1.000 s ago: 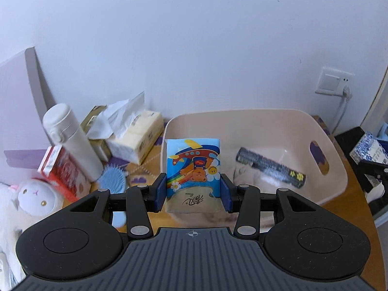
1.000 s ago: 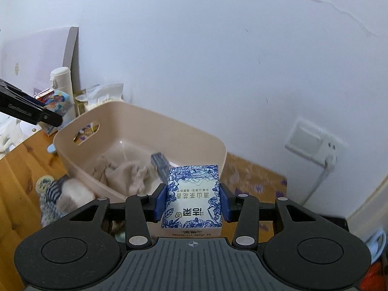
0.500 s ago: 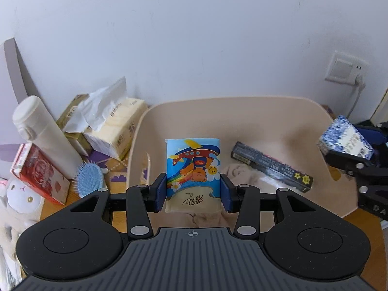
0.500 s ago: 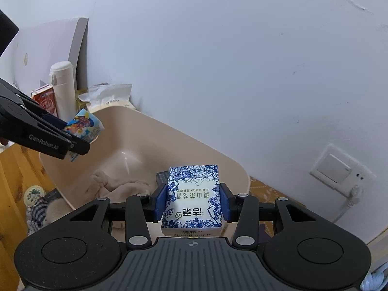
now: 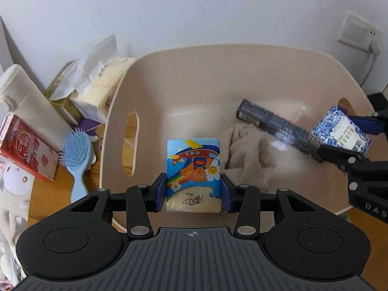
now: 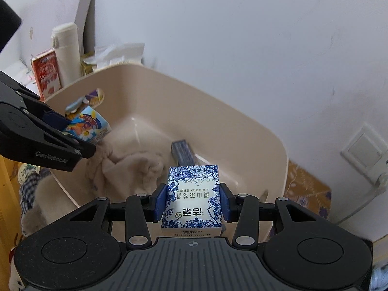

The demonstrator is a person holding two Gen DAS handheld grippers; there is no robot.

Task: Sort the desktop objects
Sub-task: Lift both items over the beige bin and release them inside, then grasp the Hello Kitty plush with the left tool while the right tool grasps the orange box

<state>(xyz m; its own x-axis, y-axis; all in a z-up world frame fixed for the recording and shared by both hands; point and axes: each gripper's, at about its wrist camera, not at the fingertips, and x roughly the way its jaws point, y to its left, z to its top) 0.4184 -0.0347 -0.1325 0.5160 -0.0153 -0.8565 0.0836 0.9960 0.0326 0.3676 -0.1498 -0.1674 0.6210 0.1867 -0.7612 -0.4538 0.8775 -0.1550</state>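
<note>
Both hand-held grippers have come down and in over the beige tub (image 5: 242,55) since a second ago. Left hand-held gripper (image 5: 193,195) clamps a cartoon-printed tissue pack (image 5: 193,169) above the tub's near side. Right hand-held gripper (image 6: 192,203) grips a blue-and-white floral box (image 6: 192,201) over the tub's right end. Inside lie a beige cloth (image 5: 247,155) and a long dark box (image 5: 271,121). On the counter to the left stand a white flask (image 5: 26,104), a red carton (image 5: 21,145) and a blue hairbrush (image 5: 76,157).
</note>
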